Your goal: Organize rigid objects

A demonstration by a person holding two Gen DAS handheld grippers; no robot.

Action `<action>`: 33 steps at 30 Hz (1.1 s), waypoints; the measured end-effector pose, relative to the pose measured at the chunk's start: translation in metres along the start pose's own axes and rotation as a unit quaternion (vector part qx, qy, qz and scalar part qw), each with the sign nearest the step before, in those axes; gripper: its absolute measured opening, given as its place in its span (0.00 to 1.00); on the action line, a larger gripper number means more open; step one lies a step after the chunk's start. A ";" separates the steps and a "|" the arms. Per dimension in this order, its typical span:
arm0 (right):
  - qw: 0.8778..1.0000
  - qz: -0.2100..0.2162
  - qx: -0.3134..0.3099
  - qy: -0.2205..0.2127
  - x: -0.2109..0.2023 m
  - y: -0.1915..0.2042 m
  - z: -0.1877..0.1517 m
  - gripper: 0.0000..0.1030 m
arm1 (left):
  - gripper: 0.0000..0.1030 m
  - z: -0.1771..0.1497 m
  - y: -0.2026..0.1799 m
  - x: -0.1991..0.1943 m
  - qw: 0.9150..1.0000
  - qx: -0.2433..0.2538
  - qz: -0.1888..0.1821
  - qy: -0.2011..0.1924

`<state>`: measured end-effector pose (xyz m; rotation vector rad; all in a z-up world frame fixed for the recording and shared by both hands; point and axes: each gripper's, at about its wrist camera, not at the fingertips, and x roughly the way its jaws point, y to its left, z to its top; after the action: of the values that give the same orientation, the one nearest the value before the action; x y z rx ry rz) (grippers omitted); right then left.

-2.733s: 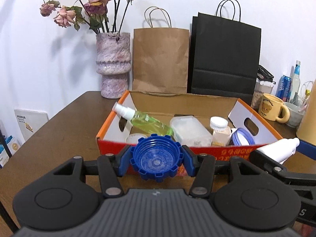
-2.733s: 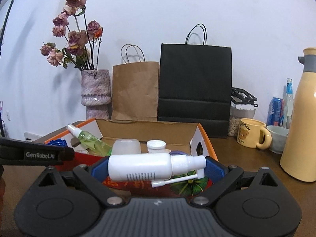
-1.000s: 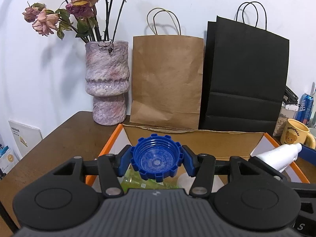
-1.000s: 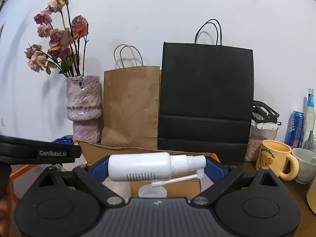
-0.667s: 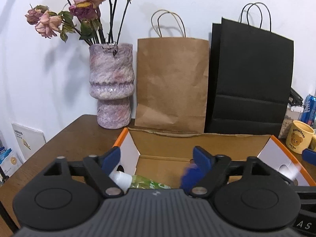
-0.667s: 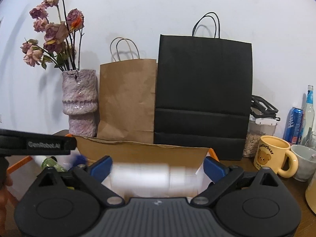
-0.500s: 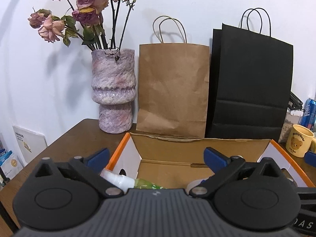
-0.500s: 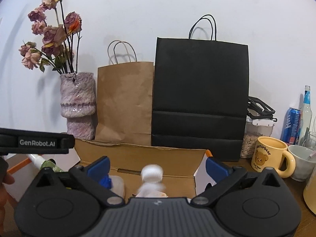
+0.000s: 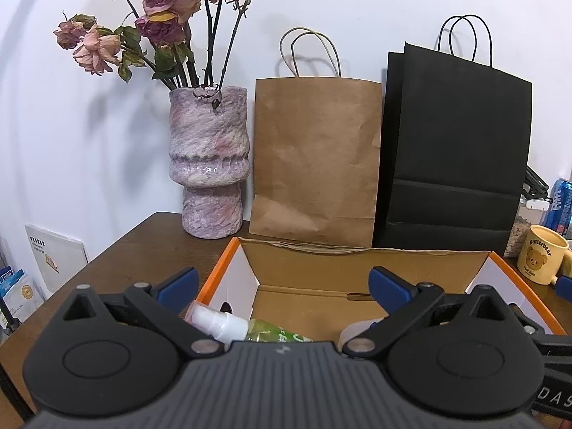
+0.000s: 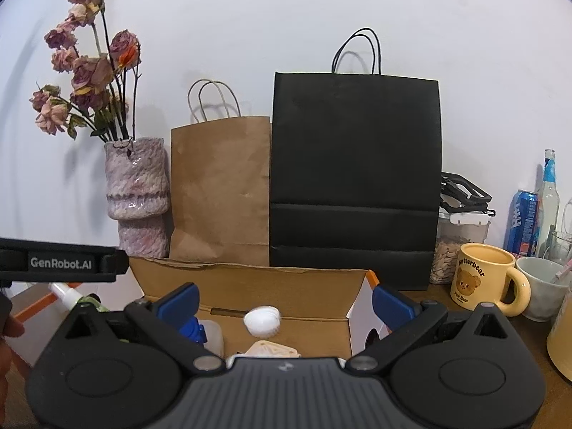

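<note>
While both grippers hover over the open cardboard box [image 9: 357, 268], neither has hold of anything: the left gripper [image 9: 282, 286] has its blue-tipped fingers [image 9: 178, 284] spread wide with only the box interior showing between them, and the right gripper [image 10: 284, 298] likewise has its fingers [image 10: 391, 302] fully apart and empty. Inside the box, at its left end, a green spray bottle [image 9: 264, 330] lies on its side with its white cap [image 9: 218, 321] pointing to the left wall. From the right wrist view, a blue cap [image 10: 193, 329] rests against a translucent plastic container [image 10: 214, 338] on the box floor, just behind the left finger, and a white bottle cap [image 10: 262, 319] sits nearer the middle above a pale carton top [image 10: 270, 350]; the rest of these items is hidden by the gripper body. The box has orange rims and stands on a dark wooden tabletop [image 9: 143, 246]. Behind it, against the white wall, stand a mottled purple vase [image 9: 209, 164] of dried roses, a brown paper bag [image 9: 316, 157] and a black paper bag [image 9: 454, 157], side by side. To the right of the box are a yellow bear mug [image 10: 482, 277], a grey cup [image 10: 543, 287], a blue can [image 10: 523, 223] and a lidded jar [image 10: 459, 246]. A hand [image 10: 9, 343] shows at the left edge of the right wrist view.
</note>
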<state>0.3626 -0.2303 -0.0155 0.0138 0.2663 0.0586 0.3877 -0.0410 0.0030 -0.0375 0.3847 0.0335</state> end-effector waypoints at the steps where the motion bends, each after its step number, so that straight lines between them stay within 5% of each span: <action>1: 1.000 -0.001 0.002 -0.002 -0.002 -0.001 0.000 1.00 | 1.00 0.000 0.000 -0.001 1.000 0.000 0.000 -0.001; 16: 1.000 -0.002 0.003 -0.022 -0.057 -0.002 0.003 1.00 | 1.00 -0.003 0.011 -0.053 1.000 0.001 -0.005 -0.019; 33: 1.000 0.009 0.001 -0.022 -0.170 0.002 -0.006 1.00 | 1.00 -0.035 0.034 -0.164 1.000 0.005 -0.018 -0.023</action>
<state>0.1968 -0.2388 0.0231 0.0187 0.2216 0.0756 0.2212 -0.0129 0.0308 -0.0331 0.3381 -0.0039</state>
